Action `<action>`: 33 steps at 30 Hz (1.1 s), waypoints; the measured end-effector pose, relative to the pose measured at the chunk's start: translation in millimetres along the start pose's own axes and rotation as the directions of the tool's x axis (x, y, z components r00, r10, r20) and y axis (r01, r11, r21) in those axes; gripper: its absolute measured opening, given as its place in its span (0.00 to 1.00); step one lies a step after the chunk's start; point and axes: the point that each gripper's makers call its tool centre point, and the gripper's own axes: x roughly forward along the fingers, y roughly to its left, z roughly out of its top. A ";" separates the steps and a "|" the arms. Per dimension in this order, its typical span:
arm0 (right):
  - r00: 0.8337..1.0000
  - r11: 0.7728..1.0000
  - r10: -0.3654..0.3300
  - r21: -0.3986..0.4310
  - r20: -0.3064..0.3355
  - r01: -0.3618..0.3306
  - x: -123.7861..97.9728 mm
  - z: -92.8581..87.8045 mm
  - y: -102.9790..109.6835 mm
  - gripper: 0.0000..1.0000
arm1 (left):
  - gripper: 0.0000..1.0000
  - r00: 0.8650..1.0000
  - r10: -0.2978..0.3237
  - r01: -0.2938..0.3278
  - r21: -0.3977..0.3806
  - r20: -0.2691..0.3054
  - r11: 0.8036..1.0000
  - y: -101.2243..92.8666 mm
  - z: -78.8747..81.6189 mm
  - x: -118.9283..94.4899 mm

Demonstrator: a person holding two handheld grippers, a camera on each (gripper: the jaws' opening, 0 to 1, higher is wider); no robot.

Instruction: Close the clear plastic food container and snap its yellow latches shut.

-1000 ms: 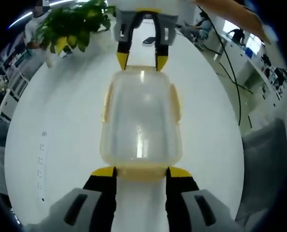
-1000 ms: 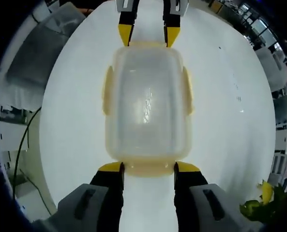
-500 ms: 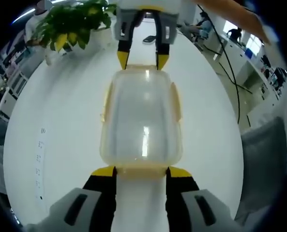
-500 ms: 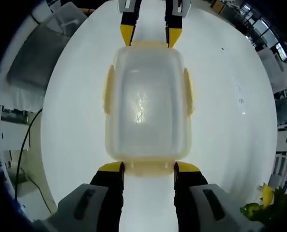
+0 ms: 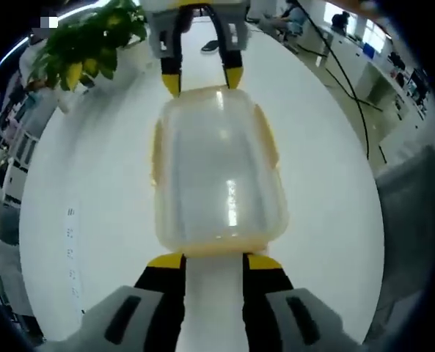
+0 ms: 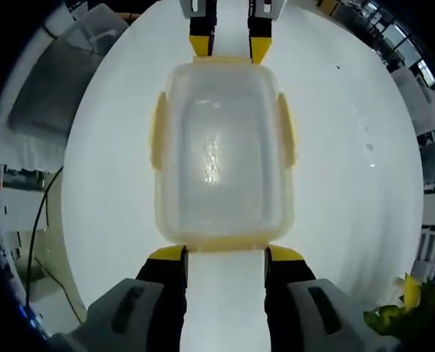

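You've pushed both end latches under since a second ago; left gripper and right gripper, jaws open and empty, flank the food container ends.

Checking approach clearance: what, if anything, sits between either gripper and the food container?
Nothing visible. The left gripper and right gripper each sit at opposite short ends of the clear container on the white table.

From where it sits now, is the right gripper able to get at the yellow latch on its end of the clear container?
Probably yes: the right gripper sits open right at the clear plastic food container's near end, nothing between its fingers and that yellow end latch.
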 end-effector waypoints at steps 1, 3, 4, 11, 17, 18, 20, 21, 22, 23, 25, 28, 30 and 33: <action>1.000 1.000 -0.001 0.003 -0.001 0.001 0.3 -0.7 -0.5 0.38 | 0.24 1.000 -0.001 0.001 -0.004 0.001 1.000 -0.1 -0.3 0.4; 1.000 1.000 -0.002 0.008 0.002 0.001 1.1 -1.9 -1.7 0.39 | 0.27 1.000 -0.008 0.008 -0.017 0.006 1.000 -1.3 -0.9 2.0; 1.000 1.000 -0.002 0.010 0.006 0.002 1.3 -2.2 -1.2 0.38 | 0.28 1.000 -0.011 0.011 -0.015 0.007 1.000 -1.9 -1.5 2.8; 0.999 0.992 -0.017 0.129 0.044 0.011 1.5 -13.7 0.7 0.37 | 0.38 0.999 -0.038 0.040 -0.128 0.021 0.991 -3.3 -13.9 -1.9; 0.996 0.959 -0.055 0.283 0.065 0.034 -6.2 -29.3 3.9 0.37 | 0.40 0.998 -0.056 0.059 -0.248 0.021 0.967 -5.0 -30.6 -16.0; 0.995 0.951 -0.070 0.305 0.068 0.046 -8.0 -30.9 2.5 0.35 | 0.39 0.998 -0.052 0.056 -0.258 0.023 0.965 -4.1 -32.7 -17.9; 0.991 0.919 -0.114 0.386 0.066 0.080 -12.6 -37.5 -3.5 0.35 | 0.39 0.998 -0.048 0.060 -0.356 0.042 0.932 -4.7 -35.4 -22.7; 0.988 0.894 -0.140 0.437 0.058 0.100 -15.8 -41.9 -6.6 0.36 | 0.41 0.996 -0.057 0.080 -0.388 0.071 0.918 -6.1 -32.9 -24.7; 0.988 0.887 -0.142 0.450 0.057 0.101 -16.9 -42.8 -6.6 0.35 | 0.43 0.993 -0.050 0.092 -0.424 0.109 0.901 -5.0 -29.1 -26.9; 0.988 0.854 -0.150 0.509 0.044 0.107 -19.4 -47.5 -7.1 0.35 | 0.49 0.990 -0.030 0.096 -0.485 0.141 0.869 -2.3 -26.0 -30.1; 0.983 0.805 -0.184 0.578 0.029 0.134 -23.6 -53.7 -11.7 0.35 | 0.57 0.980 -0.043 0.145 -0.560 0.193 0.816 -5.6 -20.3 -36.0; 0.980 0.728 -0.185 0.680 0.076 0.085 -27.4 -50.8 -9.1 0.35 | 0.61 0.955 -0.056 0.236 -0.631 0.292 0.739 -10.6 -6.7 -43.8; 0.973 0.689 -0.201 0.722 0.111 0.060 -31.9 -47.6 -9.2 0.35 | 0.52 0.942 -0.064 0.285 -0.684 0.330 0.671 -13.6 -0.8 -49.1; 0.961 0.638 -0.234 0.769 0.147 0.037 -39.0 -42.4 -12.1 0.35 | 0.48 0.926 -0.040 0.318 -0.716 0.376 0.622 -13.0 9.0 -52.5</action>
